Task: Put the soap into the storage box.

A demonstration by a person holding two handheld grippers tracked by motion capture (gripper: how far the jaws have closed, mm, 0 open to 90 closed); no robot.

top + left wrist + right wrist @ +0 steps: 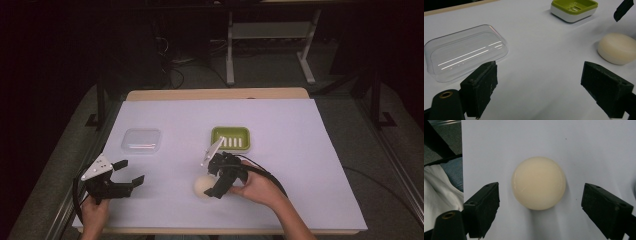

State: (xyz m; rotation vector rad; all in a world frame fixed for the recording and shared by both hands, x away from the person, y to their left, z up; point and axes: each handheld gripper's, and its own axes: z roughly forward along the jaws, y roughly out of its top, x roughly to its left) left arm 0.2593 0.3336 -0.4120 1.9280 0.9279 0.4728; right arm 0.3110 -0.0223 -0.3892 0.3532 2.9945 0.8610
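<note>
White paper covers the table (300, 150), where the right gripper (212, 186) hangs wide-jawed over a cream, probably soap, puck (538, 183), untouched, the left gripper (131, 172) likewise spread.

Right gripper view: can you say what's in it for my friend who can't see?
A round cream soap bar lies on the white table cover, centred between the right gripper's two open black jaws, untouched. At the left edge, a white garment and blue jeans show.

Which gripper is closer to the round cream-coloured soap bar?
Right. The right gripper hangs directly over the round cream-coloured soap bar, jaws open either side; the left gripper is well off to its left.
</note>
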